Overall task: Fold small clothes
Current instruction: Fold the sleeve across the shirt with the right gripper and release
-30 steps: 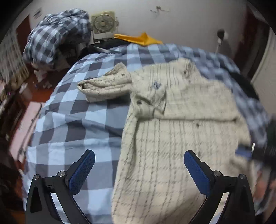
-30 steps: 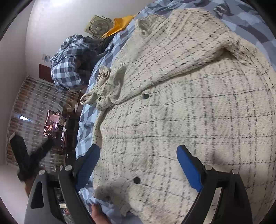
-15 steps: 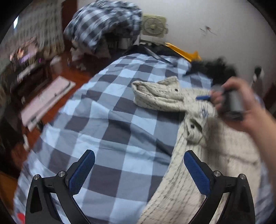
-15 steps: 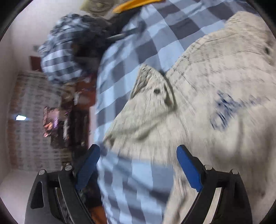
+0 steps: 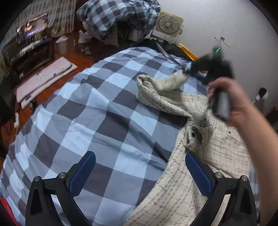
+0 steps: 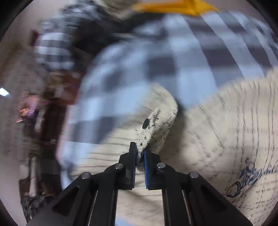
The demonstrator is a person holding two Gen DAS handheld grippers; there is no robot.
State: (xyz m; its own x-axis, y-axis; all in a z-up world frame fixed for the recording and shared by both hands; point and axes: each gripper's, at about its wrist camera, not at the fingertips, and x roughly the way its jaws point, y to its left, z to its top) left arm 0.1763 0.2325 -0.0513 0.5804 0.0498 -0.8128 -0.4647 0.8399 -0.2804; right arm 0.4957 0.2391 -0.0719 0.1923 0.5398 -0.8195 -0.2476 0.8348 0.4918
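Observation:
A cream shirt with a thin dark check (image 5: pixel 205 173) lies on the blue checked bed cover (image 5: pixel 97 125), its sleeve (image 5: pixel 156 93) stretched out to the left. My right gripper (image 6: pixel 139 153) is shut on the cuff end of that sleeve (image 6: pixel 147 135), beside a dark button (image 6: pixel 145 123), and lifts it off the bed; it shows blurred in the left wrist view (image 5: pixel 189 69). My left gripper (image 5: pixel 140 170) is open and empty, low over the cover at the shirt's left edge.
A pile of checked bedding (image 5: pixel 118 17) and a box fan (image 5: pixel 169 24) stand beyond the bed's far end. A yellow item (image 6: pixel 175 7) lies at the far edge. Wooden floor with a white mat (image 5: pixel 43 78) is to the left.
My right gripper moved from the shirt's hem to the sleeve cuff, shut on it and lifted it. My left gripper swung left, over the bare cover.

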